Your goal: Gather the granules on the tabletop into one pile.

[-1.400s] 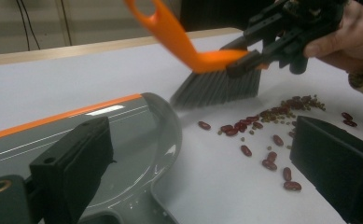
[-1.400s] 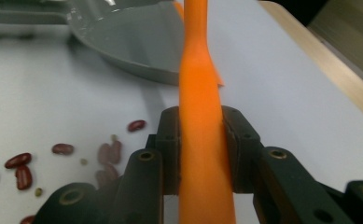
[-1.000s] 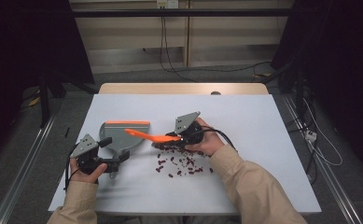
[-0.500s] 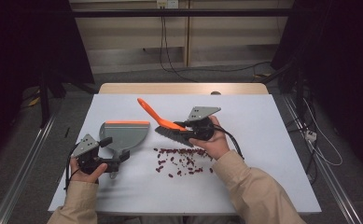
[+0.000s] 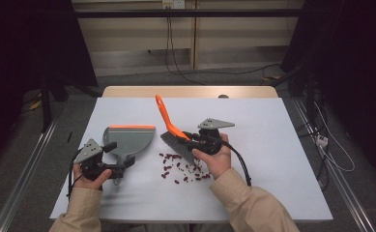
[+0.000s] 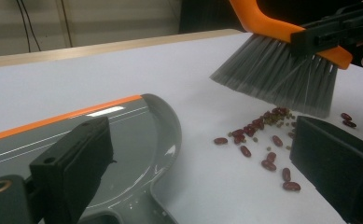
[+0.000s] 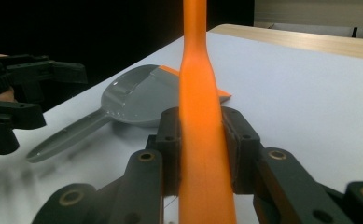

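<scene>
Right tool (image 5: 193,141) clamped tight on the orange plastic handle of a hand brush (image 5: 172,129); in the right gripper view the handle (image 7: 198,116) runs straight up between the two pads, both pressing on it. Brush tilted: handle rises up and away from the tool toward the far side of the tabletop (image 5: 272,145), grey bristle head (image 6: 282,79) hangs down on the near-left side of the tool, just above the surface.

Scatter of small dark-red beans (image 5: 181,166) lies directly below and slightly nearer the person than the bristles, close by but not yet touched as far as I can judge.

Left tool (image 5: 115,169) sits at the stub handle of the grey plastic dustpan with orange lip (image 5: 130,140). Jaws stand wide in the left gripper view, one on each side of the handle end, not pressing on it.

Key relation: the pan lies to the left of the brush head, beans between the two, orange lip facing away from the person. Pan's long axis runs handle-near to lip-far, so its mouth is not turned toward the beans. Right tool is the nearer one to the beans; judged next need is a leftward sweep, with the pan turned to meet it.
</scene>
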A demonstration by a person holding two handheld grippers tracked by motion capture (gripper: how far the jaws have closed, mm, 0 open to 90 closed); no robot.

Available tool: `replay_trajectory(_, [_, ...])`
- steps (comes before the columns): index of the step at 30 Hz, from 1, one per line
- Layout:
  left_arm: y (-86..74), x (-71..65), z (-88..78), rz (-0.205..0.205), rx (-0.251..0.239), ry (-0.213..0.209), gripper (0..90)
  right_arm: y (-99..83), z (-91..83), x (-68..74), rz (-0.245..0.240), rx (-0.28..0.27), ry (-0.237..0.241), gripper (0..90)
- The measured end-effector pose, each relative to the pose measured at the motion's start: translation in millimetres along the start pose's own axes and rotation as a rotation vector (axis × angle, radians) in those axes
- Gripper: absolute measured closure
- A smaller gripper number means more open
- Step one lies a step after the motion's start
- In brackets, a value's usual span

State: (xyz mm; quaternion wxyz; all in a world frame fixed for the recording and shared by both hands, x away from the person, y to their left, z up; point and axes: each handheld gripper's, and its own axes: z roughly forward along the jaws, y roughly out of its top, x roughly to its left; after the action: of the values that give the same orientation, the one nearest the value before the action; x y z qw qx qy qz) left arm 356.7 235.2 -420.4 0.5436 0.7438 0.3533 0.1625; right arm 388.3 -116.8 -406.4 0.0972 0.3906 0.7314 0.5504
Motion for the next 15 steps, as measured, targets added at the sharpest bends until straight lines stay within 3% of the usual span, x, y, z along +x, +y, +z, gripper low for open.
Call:
replay_trajectory(3, [0.0, -0.1, 0.1, 0.0, -0.001, -0.001, 5.7, -4.0, 2.4, 7.7, 0.037, -0.01, 0.01, 71.4])
replay_trajectory(8, [0.4, -0.2, -0.6, 0.002, -0.003, 0.002, 5.7, -12.5, 12.0, 25.2, 0.054, -0.01, 0.014, 71.5])
replay_trajectory(10, [0.6, -0.2, -1.0, 0.001, -0.004, 0.003, 5.7, -16.0, 16.1, 32.3, 0.073, -0.01, 0.038, 71.4])
replay_trajectory(15, [0.5, 0.1, -0.9, 0.002, -0.006, 0.001, 5.7, -24.6, 29.8, 48.0, 0.073, 0.027, 0.056, 71.4])
